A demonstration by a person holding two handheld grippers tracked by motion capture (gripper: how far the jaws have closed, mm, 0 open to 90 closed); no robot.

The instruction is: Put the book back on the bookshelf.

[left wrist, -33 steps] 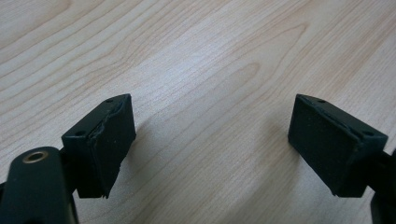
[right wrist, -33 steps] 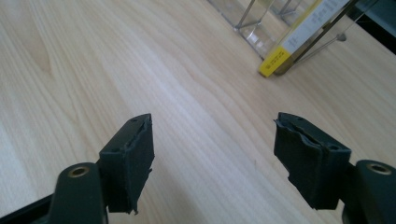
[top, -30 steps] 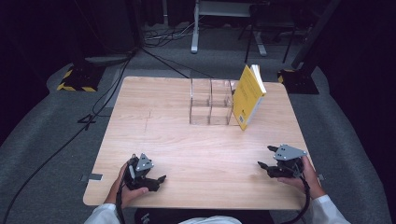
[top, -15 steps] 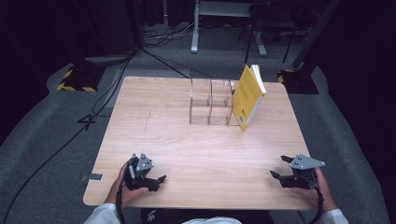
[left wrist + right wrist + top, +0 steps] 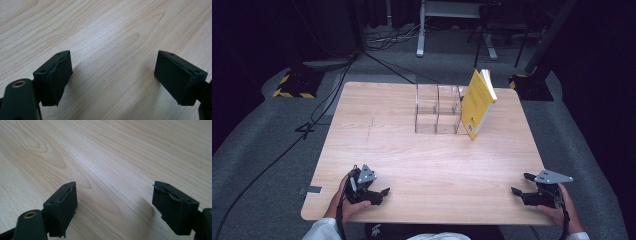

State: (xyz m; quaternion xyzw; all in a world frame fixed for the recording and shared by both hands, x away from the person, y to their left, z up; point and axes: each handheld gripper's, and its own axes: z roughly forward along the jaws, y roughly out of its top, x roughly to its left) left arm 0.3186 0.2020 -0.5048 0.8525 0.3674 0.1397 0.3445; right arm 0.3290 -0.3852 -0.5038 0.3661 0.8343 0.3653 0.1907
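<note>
A yellow book (image 5: 476,104) stands tilted against a clear acrylic organiser (image 5: 437,108) at the far middle of the wooden table (image 5: 422,155). My left gripper (image 5: 381,195) rests near the front left edge, held by a hand, jaws open and empty. In the left gripper view my left gripper (image 5: 113,77) has only bare wood between its black pads (image 5: 56,75). My right gripper (image 5: 521,185) sits at the front right corner, also open. My right gripper (image 5: 113,208) shows bare wood between its pads (image 5: 172,207) in the right gripper view.
Grey carpet surrounds the table. Cables (image 5: 327,100) trail across the floor at the left. A yellow-and-black striped stand base (image 5: 292,85) lies at the back left, and metal stand legs (image 5: 422,45) rise behind the table.
My right gripper has moved right and toward the front right corner of the table. The left gripper has stayed in place. Both remain open.
</note>
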